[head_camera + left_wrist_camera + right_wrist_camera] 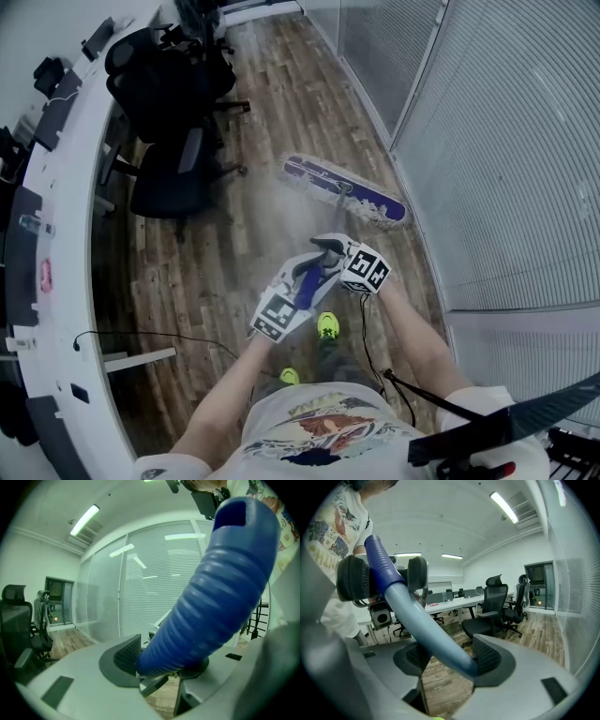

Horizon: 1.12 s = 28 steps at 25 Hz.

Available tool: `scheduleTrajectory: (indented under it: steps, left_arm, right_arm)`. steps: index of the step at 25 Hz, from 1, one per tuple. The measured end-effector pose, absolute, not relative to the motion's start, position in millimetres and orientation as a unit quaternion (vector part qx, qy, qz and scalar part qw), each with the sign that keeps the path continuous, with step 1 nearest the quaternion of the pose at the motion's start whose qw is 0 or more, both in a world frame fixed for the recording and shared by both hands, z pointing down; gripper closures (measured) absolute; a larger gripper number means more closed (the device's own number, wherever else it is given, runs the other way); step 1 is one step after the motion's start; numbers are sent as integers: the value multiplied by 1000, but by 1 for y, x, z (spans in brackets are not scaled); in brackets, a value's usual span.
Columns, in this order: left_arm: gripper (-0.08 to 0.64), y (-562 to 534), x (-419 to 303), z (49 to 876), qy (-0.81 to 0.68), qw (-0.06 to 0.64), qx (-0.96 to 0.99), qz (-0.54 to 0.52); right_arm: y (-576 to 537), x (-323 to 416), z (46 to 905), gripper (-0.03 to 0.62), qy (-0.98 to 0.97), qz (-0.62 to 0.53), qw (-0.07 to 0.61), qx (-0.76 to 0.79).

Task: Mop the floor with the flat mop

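Flat mop (345, 190), head view: purple-edged pad lies flat on the wooden floor (272, 122), near the floor's right edge by the glass wall (506, 141) with blinds. The handle slants back to both claws. Left claw (302, 279) sits nearer the person, with the right claw (330, 249) just beyond it. Office chairs (169, 169) stand along the floor's left edge.
Left gripper view: left claw (164, 665) clamped on the blue ribbed grip (211, 597).
Right gripper view: right claw (447, 660) clamped on the pale blue shaft (426, 625).
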<state>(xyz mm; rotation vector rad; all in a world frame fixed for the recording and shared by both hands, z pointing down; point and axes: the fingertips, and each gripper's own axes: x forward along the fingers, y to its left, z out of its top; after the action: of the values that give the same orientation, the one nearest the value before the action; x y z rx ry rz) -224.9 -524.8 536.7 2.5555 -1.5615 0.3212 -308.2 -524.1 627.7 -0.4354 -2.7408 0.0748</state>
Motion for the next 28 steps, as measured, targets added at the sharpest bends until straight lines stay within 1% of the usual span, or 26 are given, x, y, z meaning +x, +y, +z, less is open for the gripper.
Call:
scheduleTrajectory:
  steps: [5, 20, 28]
  left_arm:
    - [393, -447, -210, 531, -522, 67, 845, 98]
    - [393, -137, -157, 522, -512, 68, 851, 96]
    - [393, -51, -94, 517, -518, 66, 847, 101]
  right_arm:
    - [-446, -292, 622, 350, -971, 28, 183, -151]
    - [-137, -237, 616, 350, -971, 37, 187, -143]
    - [-49, -176, 610, 350, -973, 48, 174, -144]
